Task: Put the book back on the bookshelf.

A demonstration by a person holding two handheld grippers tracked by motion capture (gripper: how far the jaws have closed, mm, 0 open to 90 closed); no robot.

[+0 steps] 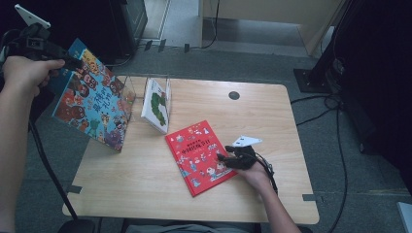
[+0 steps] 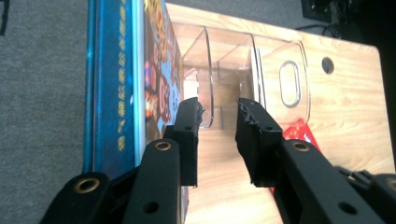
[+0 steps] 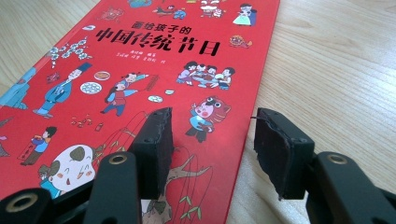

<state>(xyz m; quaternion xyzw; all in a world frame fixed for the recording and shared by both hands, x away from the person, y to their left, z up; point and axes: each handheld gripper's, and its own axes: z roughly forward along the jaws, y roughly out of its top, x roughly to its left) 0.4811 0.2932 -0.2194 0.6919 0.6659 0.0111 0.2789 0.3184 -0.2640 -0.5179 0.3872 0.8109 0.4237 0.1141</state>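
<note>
Glossy red book [image 1: 199, 156] laid flat on wood-grain tabletop [image 1: 272, 121], right tongs [image 3: 212, 140] parted over its edge; left tongs [image 2: 218, 123] parted beside blue book [image 2: 116, 93], nothing gripped

The red book [image 3: 140, 70] carries the black title 中国传统节日, under a smaller line reading 画给孩子的. The yellow characters on the blue book's [image 2: 112, 84] spine are too blurred to read.

A big book [image 1: 94, 97] leans at the counter's [image 1: 145, 184] left edge, beside the clear rack [image 1: 127, 92]. A smaller book [image 1: 156, 104] stands in the rack; another book [image 1: 197, 155] lies flat at frame centre.
</note>
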